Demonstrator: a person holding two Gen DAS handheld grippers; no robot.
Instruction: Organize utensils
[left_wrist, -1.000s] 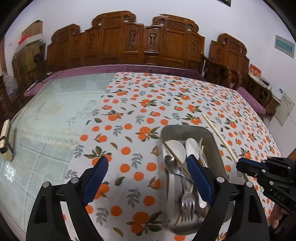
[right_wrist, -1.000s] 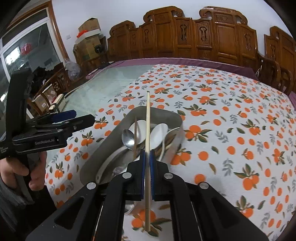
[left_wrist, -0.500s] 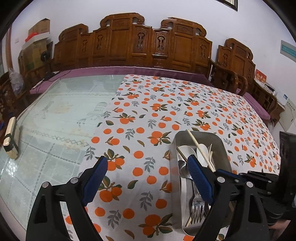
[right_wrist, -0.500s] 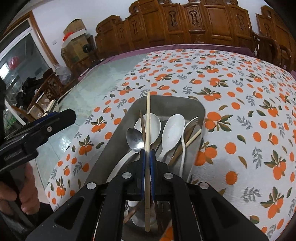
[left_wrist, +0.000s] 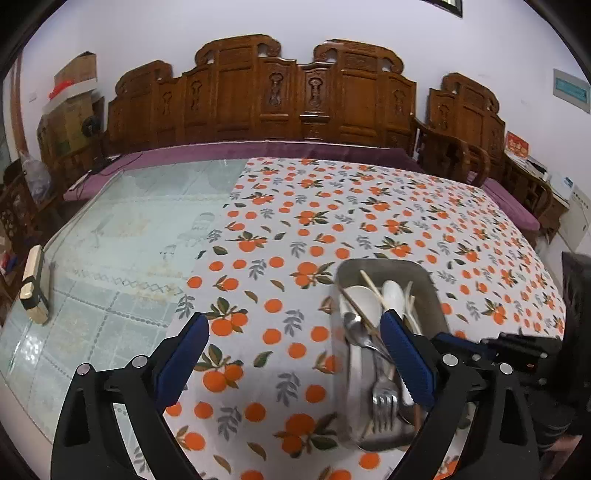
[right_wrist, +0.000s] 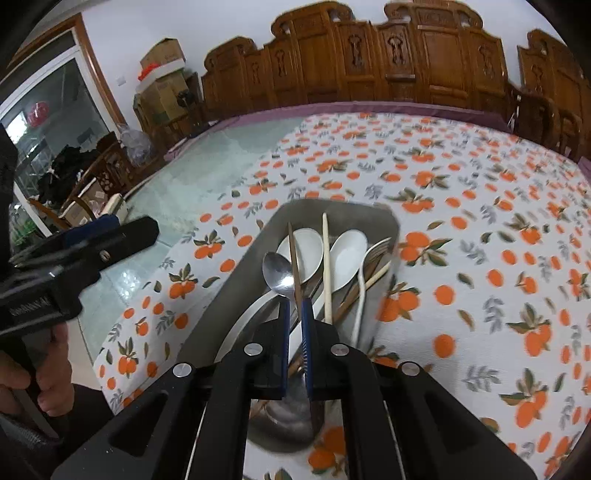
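Left tool (left_wrist: 291, 354): I see blue ribbed pads spreading wider, nothing between.
Right tool (right_wrist: 294, 343): jaws parting, empty.
Pale chopstick (right_wrist: 326, 266): in the steel tray (right_wrist: 236, 291), on white spoons.
Tabletop (right_wrist: 480, 295): orange-print cloth.

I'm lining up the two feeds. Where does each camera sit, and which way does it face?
Left wrist: on the left gripper, angled down at the tablecloth; both fingers show, jaws opening, nothing between.
Right wrist: on the right gripper, over the metal tray; its fingers and a hand show.
Shared: tray, pale chopstick, each other's gripper.
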